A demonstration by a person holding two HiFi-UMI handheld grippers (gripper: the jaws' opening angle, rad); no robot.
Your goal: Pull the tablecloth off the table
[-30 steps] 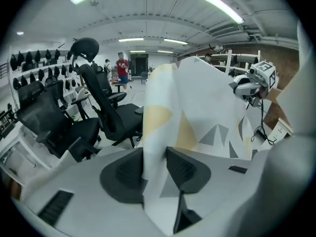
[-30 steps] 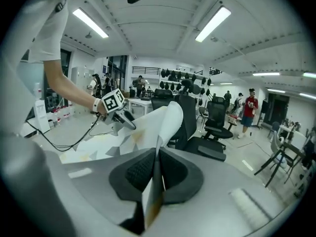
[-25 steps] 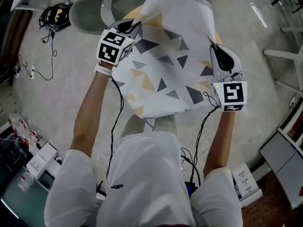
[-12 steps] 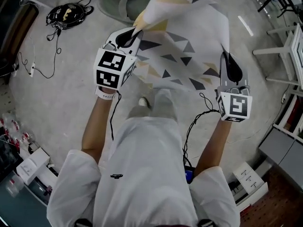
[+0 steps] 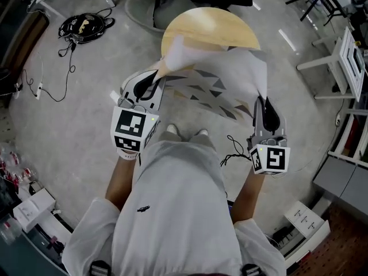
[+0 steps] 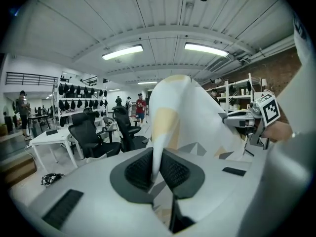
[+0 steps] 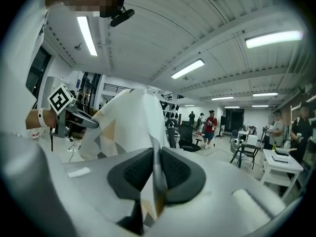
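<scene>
Showing triangle-patterned tablecloth [image 5: 227,88], round wooden table [image 5: 210,30] beyond

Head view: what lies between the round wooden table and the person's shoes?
The patterned tablecloth hangs there, far edge over the table; head view shows it.

The round wooden table [image 5: 210,27] stands on a grey concrete floor [image 5: 75,131], its pale top mostly bare. The patterned tablecloth [image 5: 236,73] overlaps only its near rim; whether they touch is unclear. On the floor at left lie 1 black round device [image 5: 86,23] and a thin cable [image 5: 56,99].
</scene>
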